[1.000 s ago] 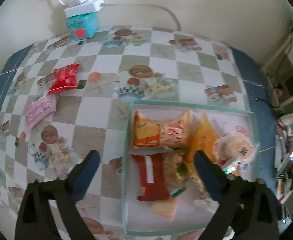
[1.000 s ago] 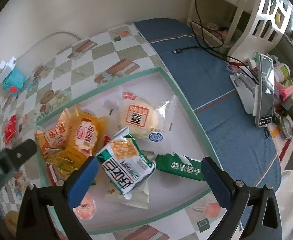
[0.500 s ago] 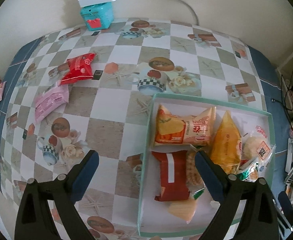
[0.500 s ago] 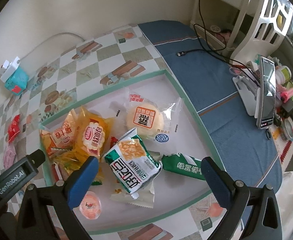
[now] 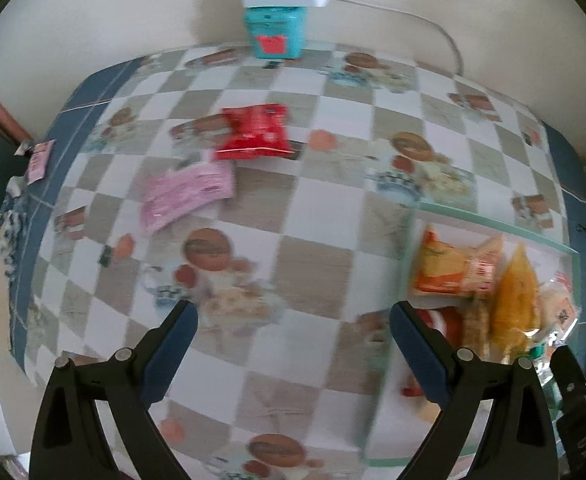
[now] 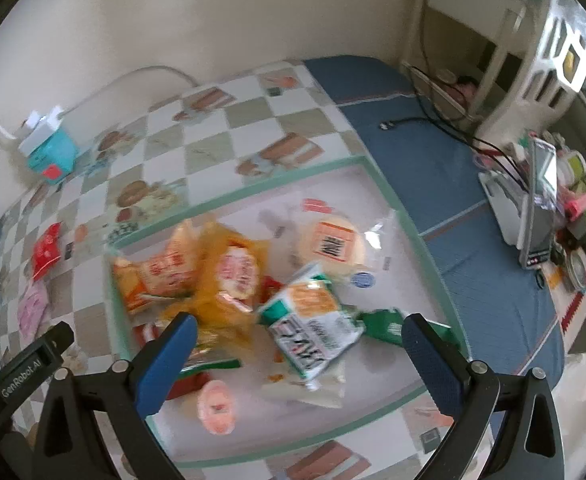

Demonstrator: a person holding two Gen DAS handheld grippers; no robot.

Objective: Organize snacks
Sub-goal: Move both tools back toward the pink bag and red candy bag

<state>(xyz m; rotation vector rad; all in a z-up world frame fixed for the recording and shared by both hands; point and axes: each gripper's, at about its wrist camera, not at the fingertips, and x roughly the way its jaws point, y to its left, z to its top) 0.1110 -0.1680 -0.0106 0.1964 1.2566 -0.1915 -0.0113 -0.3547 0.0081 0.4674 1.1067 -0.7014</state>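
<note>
My left gripper [image 5: 291, 322]: fingers spread wide, holding nothing, above the checked bench [image 5: 313, 264]. My right gripper [image 6: 299, 334]: fingers equally wide, empty, over the green-rimmed tray [image 6: 425, 248]. "GenRobot.AI" is printed on the left gripper's body in the right view. Tray holds orange, yellow and green-white packets, print blurred. Red packet [image 5: 253, 132] and pink packet [image 5: 185, 194] lie on the bench, well apart from the tray.

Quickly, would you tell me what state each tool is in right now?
Left tool: open, holding nothing.
Right tool: open, holding nothing.
</note>
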